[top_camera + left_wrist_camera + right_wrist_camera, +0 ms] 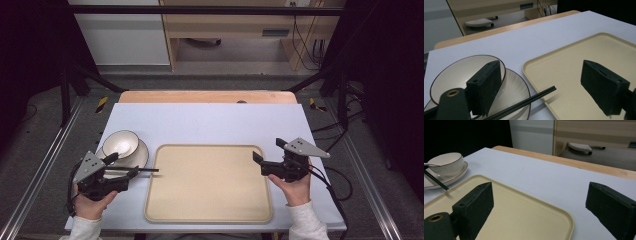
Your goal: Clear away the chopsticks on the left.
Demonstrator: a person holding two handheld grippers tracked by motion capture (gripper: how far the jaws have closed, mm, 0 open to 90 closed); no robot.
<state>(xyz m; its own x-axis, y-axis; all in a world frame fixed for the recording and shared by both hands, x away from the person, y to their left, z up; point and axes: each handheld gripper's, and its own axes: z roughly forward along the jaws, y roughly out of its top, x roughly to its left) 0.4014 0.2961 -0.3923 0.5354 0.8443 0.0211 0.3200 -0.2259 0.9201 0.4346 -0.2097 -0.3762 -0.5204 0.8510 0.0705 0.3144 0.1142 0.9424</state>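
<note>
A cream bowl [120, 143] with a dark rim sits on a pale plate [141, 156] at the table's left. Black chopsticks [145, 170] lie across the plate's near side, their tips reaching over the left rim of a beige tray [210, 182]. My left gripper [122, 166] hovers open just by the plate, its jaws wide on either side of the chopsticks [524, 103] without touching them. My right gripper [269, 150] stands open at the tray's right edge with nothing between its jaws. The right gripper view shows the bowl [446, 162] and tray [524, 215] beyond its open gripper [541, 195].
The tray lies on a white mat [210, 125] covering a wooden table [207, 96]. Metal frame rails [45, 165] run along both sides. A cabinet [225, 30] and floor cables lie beyond the far edge.
</note>
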